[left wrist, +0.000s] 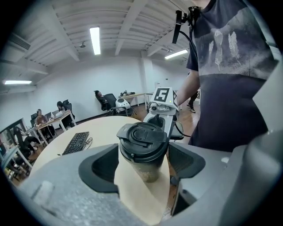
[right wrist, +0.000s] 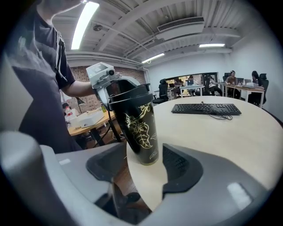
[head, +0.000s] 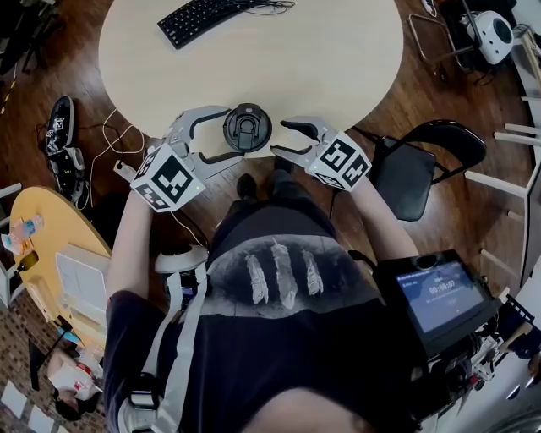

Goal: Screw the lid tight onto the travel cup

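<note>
Left gripper view — travel cup (left wrist: 142, 150) stands between parted jaws.

Round beige table (head: 338, 59); black keyboard (head: 207, 17) at its far edge. Black chair (head: 423, 165) right. Yellow side table (head: 46, 220) left. Lit screen (head: 439, 292) lower right.

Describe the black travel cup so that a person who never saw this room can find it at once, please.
Find the round beige table; at its near edge, just before the person, stands the tall black travel cup, its black flip lid on top. A golden leaf pattern on its side sets it apart from the flat black keyboard at the far edge.
</note>
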A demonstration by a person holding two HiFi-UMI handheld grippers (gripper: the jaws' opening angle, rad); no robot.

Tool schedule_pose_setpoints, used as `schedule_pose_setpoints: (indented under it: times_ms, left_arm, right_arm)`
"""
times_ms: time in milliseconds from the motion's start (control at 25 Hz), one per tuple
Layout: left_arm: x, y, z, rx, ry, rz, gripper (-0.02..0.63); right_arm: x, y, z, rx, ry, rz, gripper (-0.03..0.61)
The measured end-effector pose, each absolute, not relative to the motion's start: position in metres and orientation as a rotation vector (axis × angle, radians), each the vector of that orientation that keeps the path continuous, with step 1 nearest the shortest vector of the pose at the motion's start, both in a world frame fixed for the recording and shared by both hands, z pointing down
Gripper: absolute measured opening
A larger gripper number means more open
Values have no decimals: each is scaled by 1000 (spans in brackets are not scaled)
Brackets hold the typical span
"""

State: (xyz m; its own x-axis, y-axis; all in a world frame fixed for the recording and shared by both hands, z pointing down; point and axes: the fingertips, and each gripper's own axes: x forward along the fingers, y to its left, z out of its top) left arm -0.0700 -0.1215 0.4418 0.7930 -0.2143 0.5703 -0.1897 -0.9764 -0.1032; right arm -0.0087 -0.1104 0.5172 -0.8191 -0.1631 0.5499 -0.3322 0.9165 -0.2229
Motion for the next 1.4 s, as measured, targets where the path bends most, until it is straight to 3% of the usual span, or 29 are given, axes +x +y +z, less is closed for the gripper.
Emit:
schedule_pose_setpoints:
  times_ms: [80,200,600,1400]
  left_arm:
    - [-71,-122,444,-2935,329,-950,365]
    - [-70,-119,449,-2927,313,-972,362]
    - [-74,-115,449,-2957,295,-929,359]
    - [-68,-117,448,-3044,532,-827,360]
  right_arm:
    - [-23,-114,519,307,-2542,380,333]
    - [-46,-115,521,233,-2563,328,383]
    - [-80,-107,529,126,-2551,242,368]
    - [-74,-111,529,163,-2546,243,373]
